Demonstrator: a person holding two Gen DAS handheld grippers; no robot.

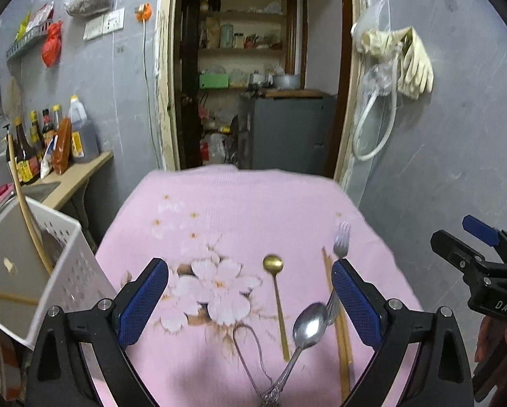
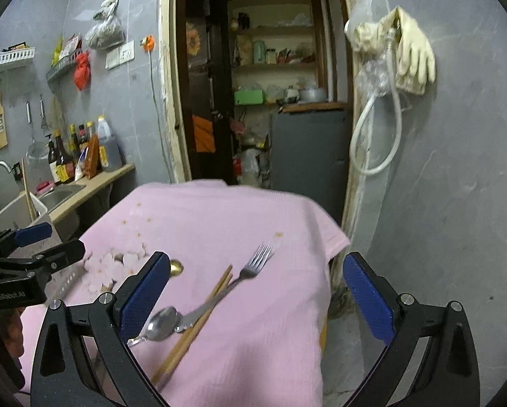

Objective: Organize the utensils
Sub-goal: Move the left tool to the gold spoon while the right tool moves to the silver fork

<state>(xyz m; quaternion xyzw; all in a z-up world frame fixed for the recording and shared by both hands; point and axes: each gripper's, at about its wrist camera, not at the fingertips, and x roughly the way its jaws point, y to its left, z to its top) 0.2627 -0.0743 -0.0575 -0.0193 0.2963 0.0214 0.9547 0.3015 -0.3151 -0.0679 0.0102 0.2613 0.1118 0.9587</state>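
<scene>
On the pink flowered cloth (image 1: pixel 236 203) lie a gold spoon (image 1: pixel 276 291), a silver spoon (image 1: pixel 307 325), a silver fork (image 1: pixel 340 247) and wooden chopsticks (image 1: pixel 341 339). My left gripper (image 1: pixel 250 302) is open and empty above the cloth, its fingers either side of the spoons. My right gripper (image 2: pixel 256 302) is open and empty above the fork (image 2: pixel 253 268), silver spoon (image 2: pixel 163 324) and chopsticks (image 2: pixel 199 318). A white perforated basket (image 1: pixel 66 271) at the left holds a chopstick (image 1: pixel 27 210).
A counter (image 2: pixel 97 183) with sauce bottles (image 2: pixel 66 159) and a sink (image 2: pixel 58 195) runs along the left wall. An open doorway (image 2: pixel 263 101) lies ahead. Gloves and a hose (image 2: pixel 389 84) hang on the right wall. The cloth's right edge (image 2: pixel 331 254) drops off.
</scene>
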